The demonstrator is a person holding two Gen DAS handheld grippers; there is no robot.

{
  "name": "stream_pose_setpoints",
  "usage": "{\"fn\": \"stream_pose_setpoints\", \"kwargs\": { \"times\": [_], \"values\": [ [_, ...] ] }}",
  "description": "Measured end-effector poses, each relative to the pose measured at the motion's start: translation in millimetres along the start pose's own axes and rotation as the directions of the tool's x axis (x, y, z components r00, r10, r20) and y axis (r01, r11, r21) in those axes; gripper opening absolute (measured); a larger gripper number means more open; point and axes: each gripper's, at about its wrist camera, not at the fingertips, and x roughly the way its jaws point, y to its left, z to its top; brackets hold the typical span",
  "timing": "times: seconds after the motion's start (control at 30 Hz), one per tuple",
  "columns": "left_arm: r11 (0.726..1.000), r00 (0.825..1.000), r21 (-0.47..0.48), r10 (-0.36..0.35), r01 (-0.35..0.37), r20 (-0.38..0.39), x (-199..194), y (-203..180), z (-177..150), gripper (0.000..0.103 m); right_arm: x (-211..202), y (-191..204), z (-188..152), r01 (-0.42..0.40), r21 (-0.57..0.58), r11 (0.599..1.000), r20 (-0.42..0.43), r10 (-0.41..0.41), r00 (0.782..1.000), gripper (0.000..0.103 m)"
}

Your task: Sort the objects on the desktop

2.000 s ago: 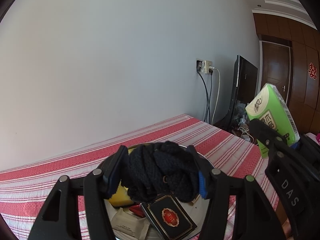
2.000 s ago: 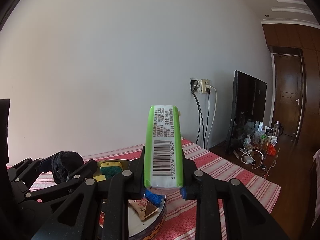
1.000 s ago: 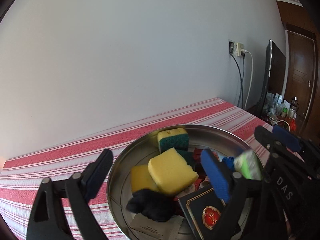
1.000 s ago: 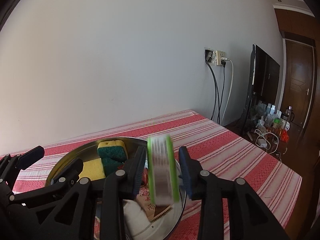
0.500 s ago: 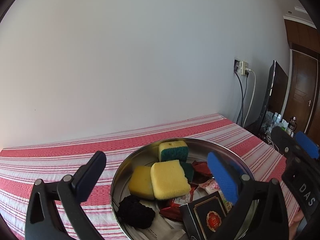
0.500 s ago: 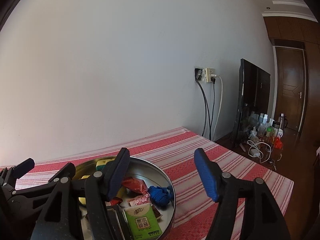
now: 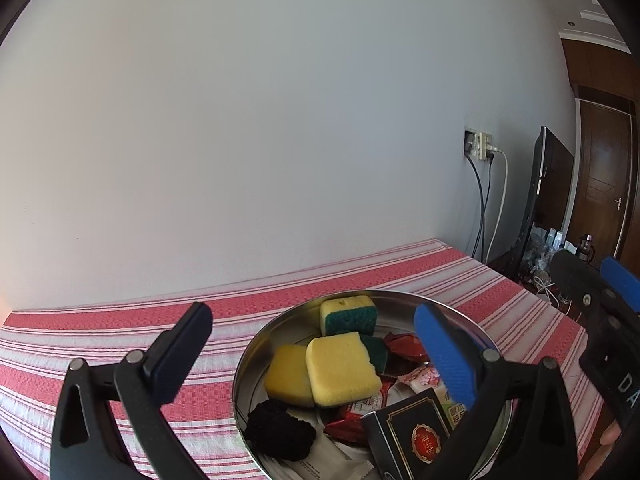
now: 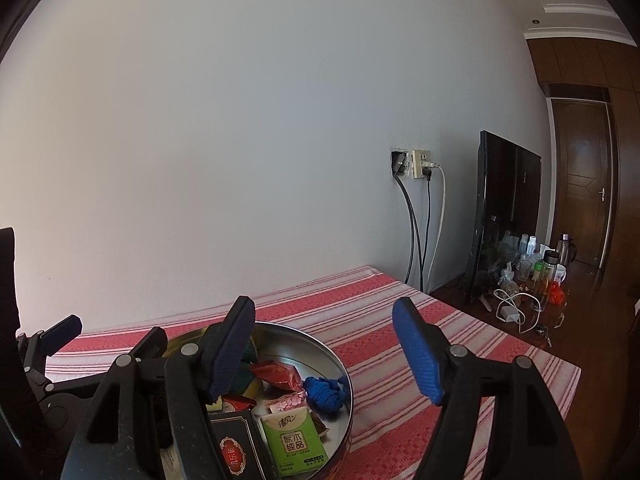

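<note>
**Both grippers empty above the filled tin**

The striped counter (image 8: 460, 344) carries a round metal tin (image 8: 340, 364), which sits below and between the fingers of both grippers. Inside lie yellow sponges (image 7: 340, 368), soft and light, best pinched across their flat sides; a green tissue pack (image 8: 294, 440), squashy and probably slippery in its wrap; a stiff dark box (image 7: 416, 436); a black knitted bundle (image 7: 280, 434); and a blue cloth knot (image 8: 326, 394). The left gripper (image 7: 316, 352) stands wide apart, touching nothing. The right gripper (image 8: 324, 348) has just been opening, with nothing between its fingers.
</note>
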Motion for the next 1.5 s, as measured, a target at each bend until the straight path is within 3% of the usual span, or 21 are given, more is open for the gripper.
{"fn": "stream_pose_setpoints", "kwargs": {
  "times": [0.37,0.6,0.73,0.97,1.17,1.5],
  "values": [
    [1.000,1.000,-0.008,0.021,-0.020,0.020,-8.2,8.4,-4.0,0.102,-12.1,4.5,0.0,-0.015,-0.007,1.000,0.011,0.015,1.000,0.078],
    [0.999,1.000,-0.027,0.029,-0.029,-0.005,-21.8,15.4,-15.6,0.102,-10.7,9.5,-8.0,-0.055,-0.011,0.998,-0.026,0.054,0.998,0.081],
    [0.998,0.999,-0.039,0.038,-0.038,-0.008,-32.5,17.6,-18.3,0.102,-15.6,13.0,-10.4,-0.081,-0.022,0.996,-0.041,0.080,0.996,0.096],
    [0.998,0.998,-0.005,0.059,-0.059,0.036,-51.8,5.1,-15.3,0.102,-34.3,12.1,-9.2,-0.103,-0.046,0.994,-0.018,0.102,0.995,0.097],
    [0.999,0.999,0.029,0.030,-0.031,0.042,-58.5,-9.8,-13.2,0.102,-46.7,3.8,-3.9,-0.087,-0.036,0.996,0.004,0.087,0.996,0.099],
    [0.999,0.998,0.031,0.042,-0.043,0.038,-62.8,-17.7,-13.3,0.102,-42.6,-9.4,-1.1,-0.082,-0.008,0.997,-0.040,0.082,0.996,0.102]
  ]
}}
